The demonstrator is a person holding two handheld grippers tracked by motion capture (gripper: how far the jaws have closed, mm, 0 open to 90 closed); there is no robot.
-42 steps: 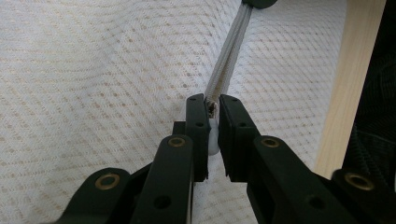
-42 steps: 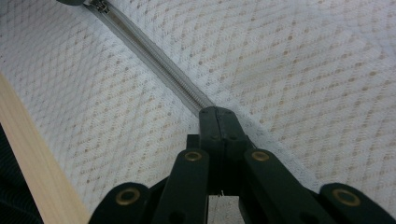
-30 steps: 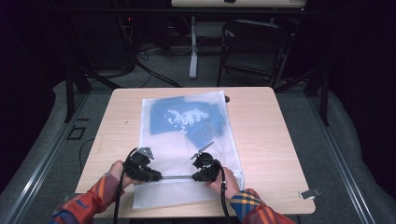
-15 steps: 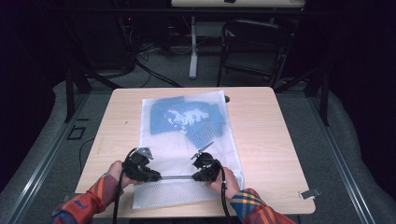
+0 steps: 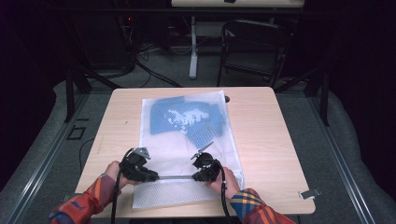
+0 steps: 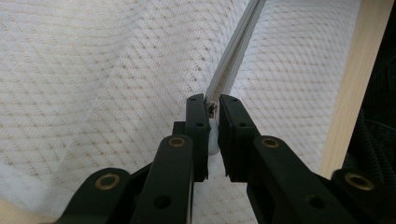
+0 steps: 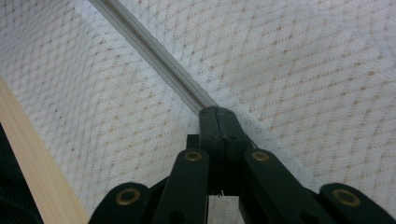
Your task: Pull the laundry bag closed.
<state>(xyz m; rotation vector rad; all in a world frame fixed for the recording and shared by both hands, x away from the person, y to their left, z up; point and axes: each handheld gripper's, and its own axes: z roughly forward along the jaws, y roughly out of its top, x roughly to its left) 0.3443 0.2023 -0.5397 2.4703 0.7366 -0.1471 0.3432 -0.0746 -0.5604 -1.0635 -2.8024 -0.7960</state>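
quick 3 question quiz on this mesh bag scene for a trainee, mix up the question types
1. True or false: the left gripper and the right gripper are both shut on the zipper of the white mesh bag.
2. Multiple choice: what shows through the far end of the bag? A) a red towel B) a blue cloth C) a metal bowl
3. Fill in: the bag lies flat on a wooden ____.

Key: 1 true; 2 B; 3 table.
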